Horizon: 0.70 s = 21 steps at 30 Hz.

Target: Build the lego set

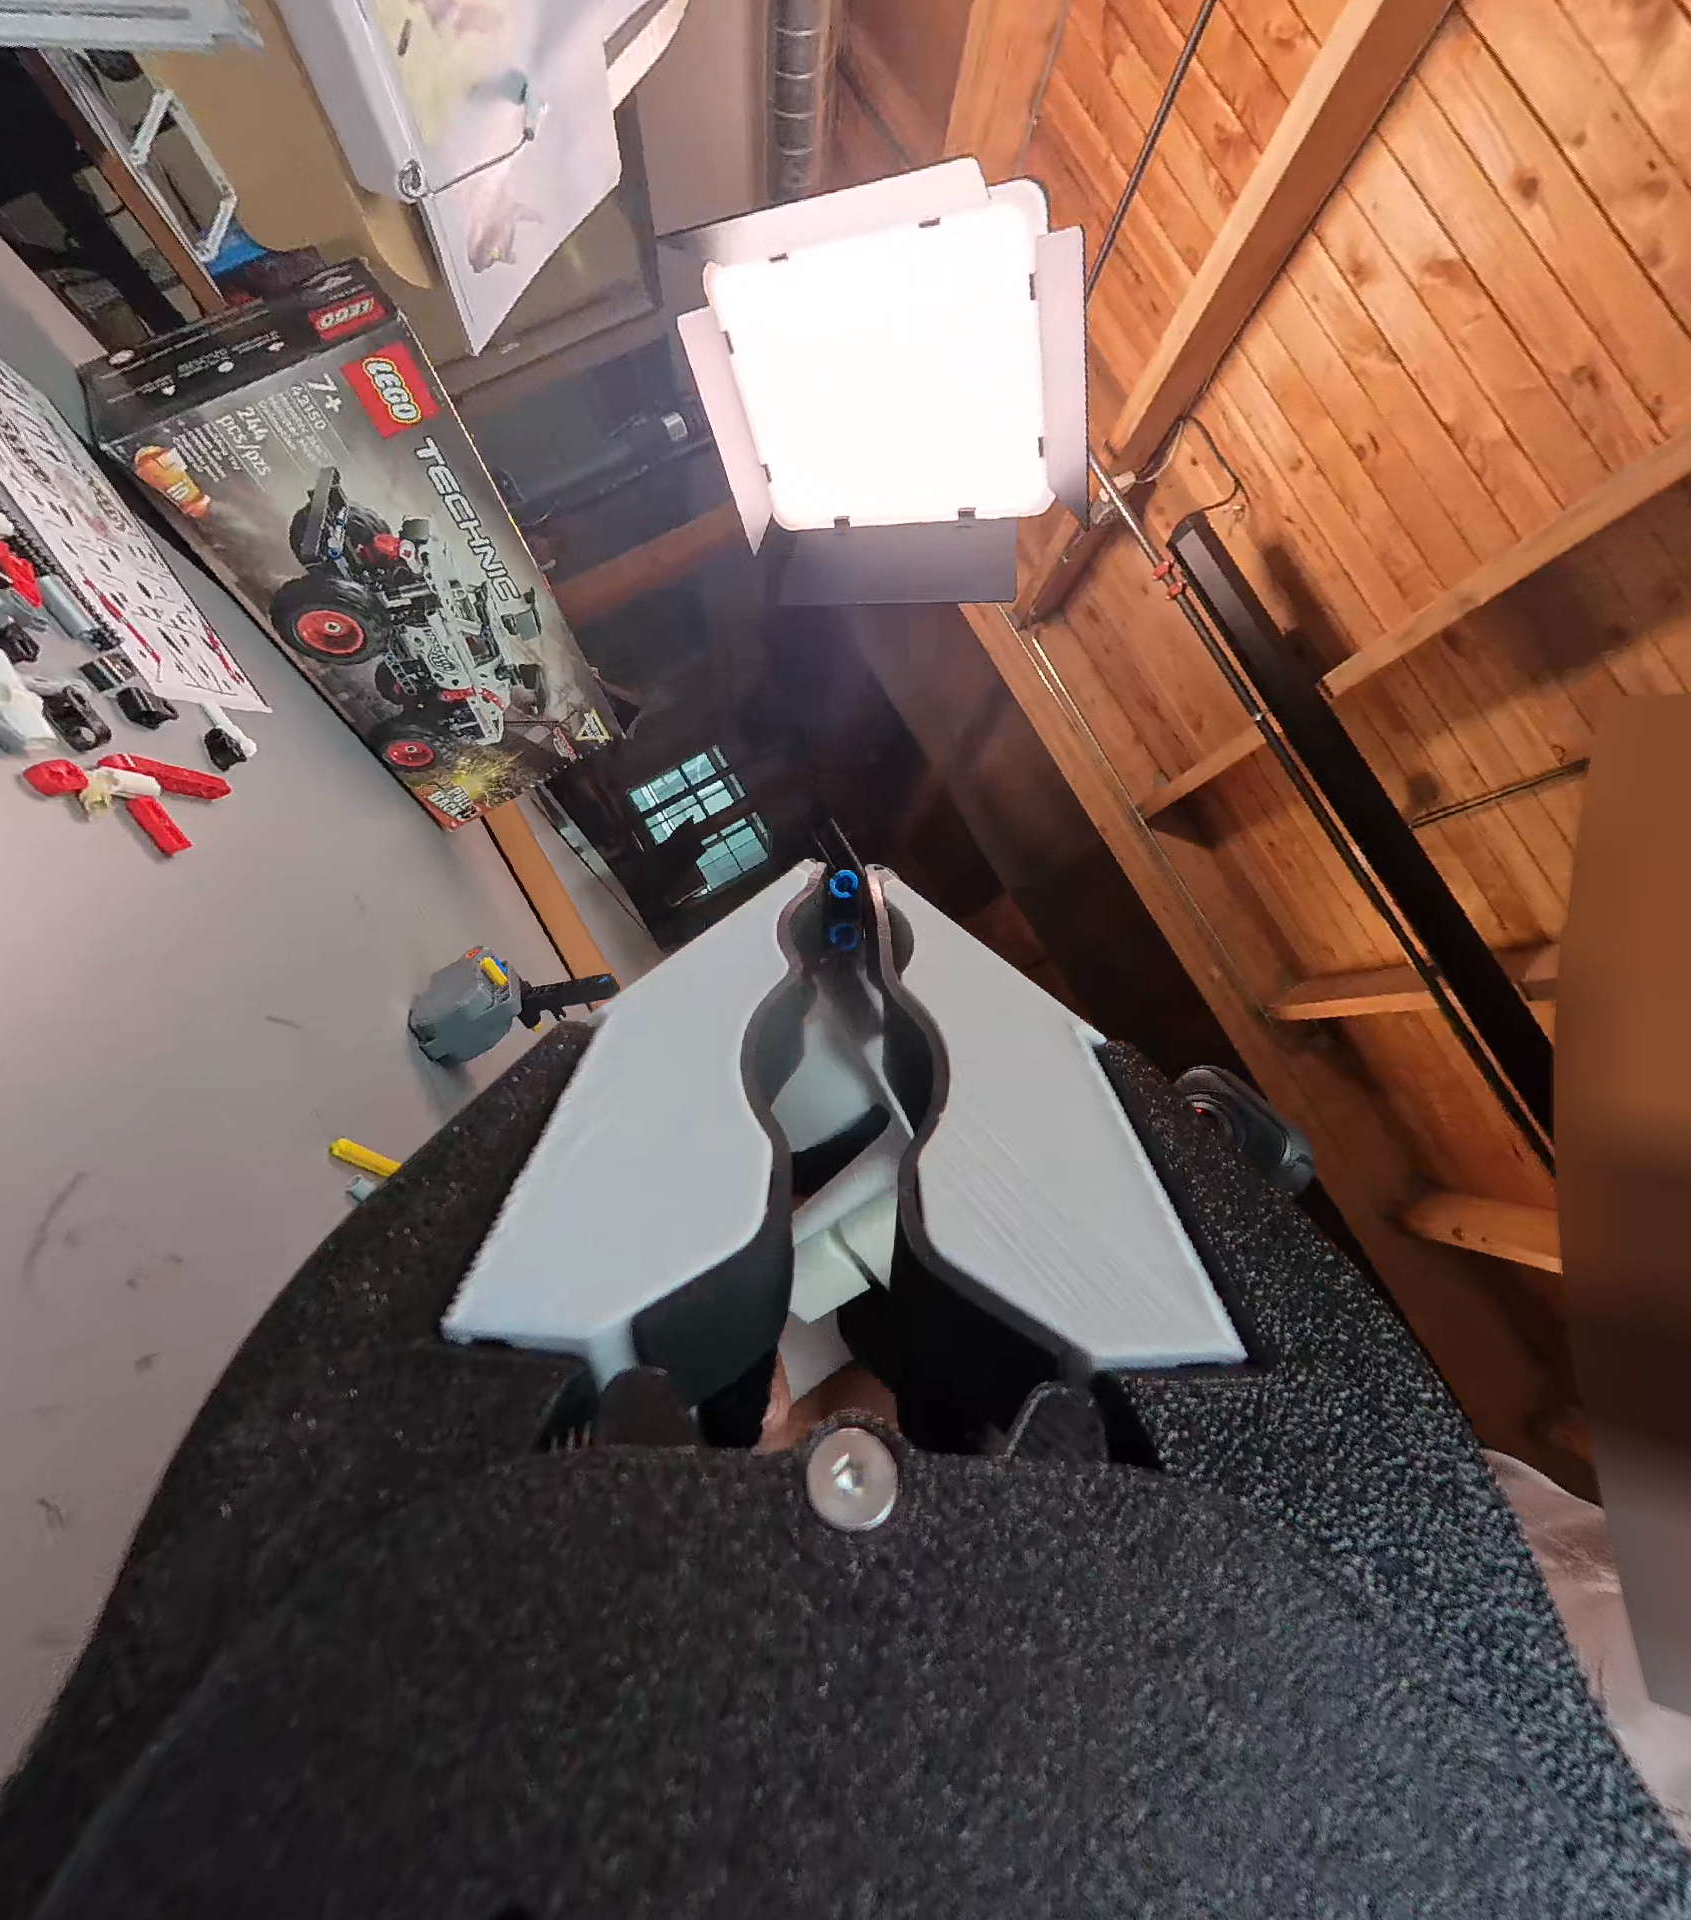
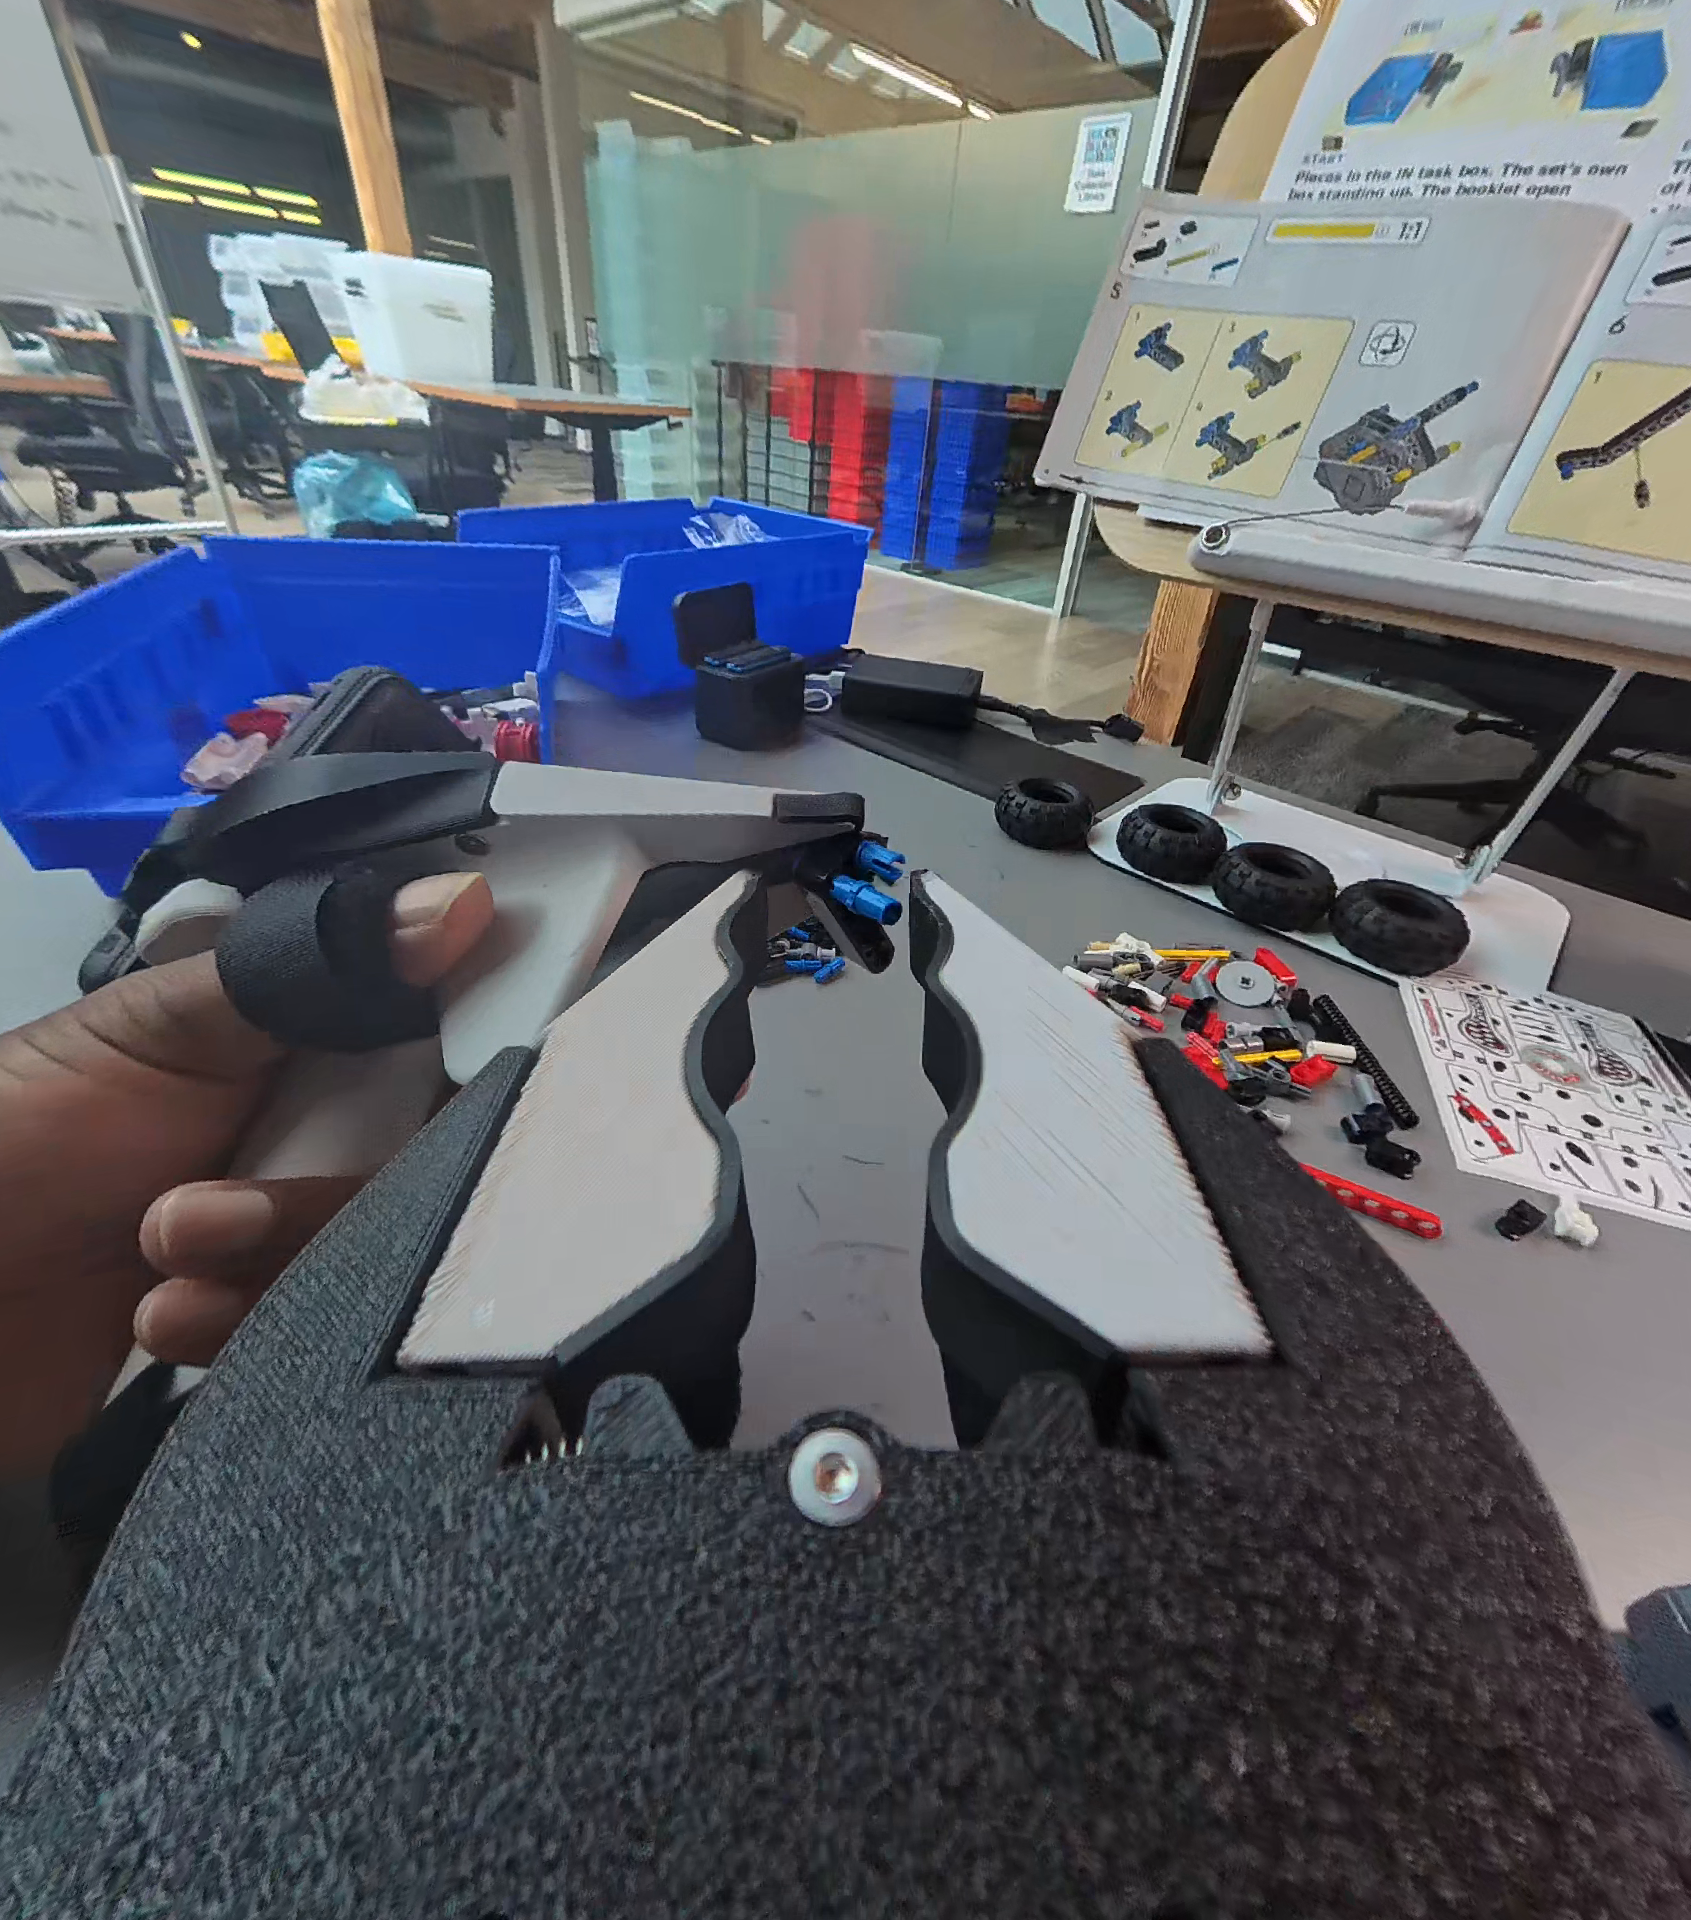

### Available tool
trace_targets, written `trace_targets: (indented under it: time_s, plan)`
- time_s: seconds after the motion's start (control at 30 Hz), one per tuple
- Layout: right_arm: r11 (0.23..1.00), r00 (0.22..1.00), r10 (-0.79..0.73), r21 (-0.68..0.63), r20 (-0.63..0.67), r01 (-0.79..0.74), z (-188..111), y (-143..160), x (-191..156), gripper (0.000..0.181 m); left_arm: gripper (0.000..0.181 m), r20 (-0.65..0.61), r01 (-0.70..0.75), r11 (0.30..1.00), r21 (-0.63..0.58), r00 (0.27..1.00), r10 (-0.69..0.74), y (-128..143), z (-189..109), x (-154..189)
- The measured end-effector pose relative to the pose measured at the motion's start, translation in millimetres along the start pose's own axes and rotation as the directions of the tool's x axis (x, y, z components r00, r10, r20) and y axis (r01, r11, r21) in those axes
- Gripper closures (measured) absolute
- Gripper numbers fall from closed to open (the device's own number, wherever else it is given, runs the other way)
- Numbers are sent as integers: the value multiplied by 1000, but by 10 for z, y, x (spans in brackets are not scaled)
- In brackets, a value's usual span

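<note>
- Left gripper point(image 1: 842, 902) raised off the surface point(image 1: 197, 1039), fingers clamped on a black beam point(image 2: 846, 914) carrying two blue pins point(image 2: 867, 878).
- Right gripper point(image 2: 830, 883) fingers apart, empty, just beside that beam.

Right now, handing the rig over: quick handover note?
Left gripper: shut on a black piece with blue pins, held up off the table.
Right gripper: open, empty, tips just below that piece.
On the grey table: loose parts pile, red beam, four tyres, sticker sheet, grey block, set box standing.
Booklet open on its stand.
Done: only small sub-assemblies.
Left: nearly the whole build; tyres unmounted.
</note>
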State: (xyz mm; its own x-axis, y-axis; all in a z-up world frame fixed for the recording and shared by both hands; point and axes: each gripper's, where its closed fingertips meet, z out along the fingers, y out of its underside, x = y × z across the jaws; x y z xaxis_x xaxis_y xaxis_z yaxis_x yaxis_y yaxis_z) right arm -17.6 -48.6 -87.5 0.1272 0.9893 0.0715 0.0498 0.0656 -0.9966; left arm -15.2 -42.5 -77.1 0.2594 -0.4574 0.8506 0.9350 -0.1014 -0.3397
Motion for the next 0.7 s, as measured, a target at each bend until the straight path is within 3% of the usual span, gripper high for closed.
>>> trace_targets:
  time_s: [0.17,0.27,0.37,0.5,0.6,0.7]
  plan:
    - [995,995,-95,13,-29,95,82,-3,12,161,175,-5,63,997,53,998,-62,-73,-7,-7]
    - [976,974,-218,36,59,216,86,-13,3,164,174,4,59,998,3,998,-59,-67,-14,-6]
    - [969,926,-241,23,290,245,4,38,-21,164,173,-12,111,980,-164,993,-114,37,-22,-26]
    - [930,762,-206,-120,613,347,-279,251,-55,164,168,35,107,867,-487,994,-103,422,-88,-102]
    - [889,671,-172,-179,722,421,-454,339,-77,165,169,34,51,802,-595,999,-38,620,-110,-108]
    - [892,648,-143,-186,748,412,-547,356,-103,164,170,25,44,767,-640,999,-37,705,-130,-85]
